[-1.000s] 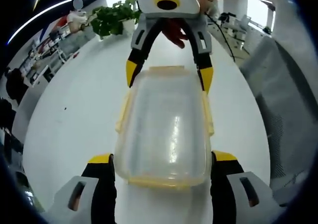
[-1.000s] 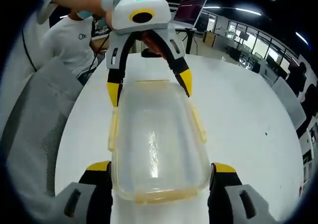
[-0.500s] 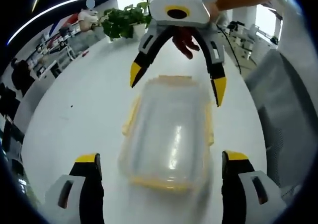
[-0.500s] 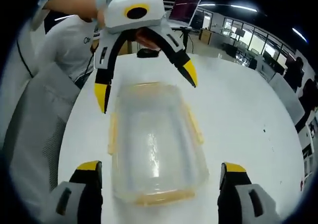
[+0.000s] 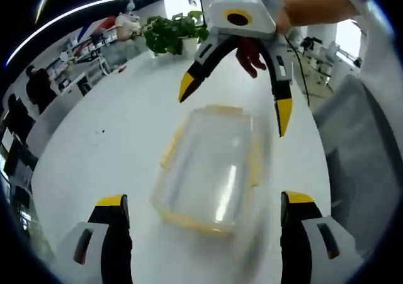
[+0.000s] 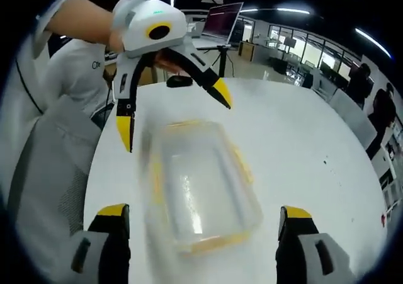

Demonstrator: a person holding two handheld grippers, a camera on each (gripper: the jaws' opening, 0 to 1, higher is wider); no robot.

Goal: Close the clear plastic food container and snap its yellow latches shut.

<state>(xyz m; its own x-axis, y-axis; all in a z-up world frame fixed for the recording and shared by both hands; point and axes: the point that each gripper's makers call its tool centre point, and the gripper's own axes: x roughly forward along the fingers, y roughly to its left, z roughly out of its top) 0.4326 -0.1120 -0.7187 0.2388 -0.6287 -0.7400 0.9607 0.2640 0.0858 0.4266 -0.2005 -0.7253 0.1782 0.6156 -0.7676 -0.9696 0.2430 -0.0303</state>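
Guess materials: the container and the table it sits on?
Container: looks like clear glossy plastic, see-through with bright glare streaks; yellow latches look opaque plastic. Table: smooth white top with a faint sheen, probably laminate, though blur leaves it open.

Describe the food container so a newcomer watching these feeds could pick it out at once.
Start at the round white table. Near its middle, between the two open grippers, lies the clear plastic food container, lid on. Its see-through rectangular body and yellow latches along the edges set it apart.

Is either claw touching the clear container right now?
Apart. In the left gripper view, both the left claw and right claw stand open, clear of the container.
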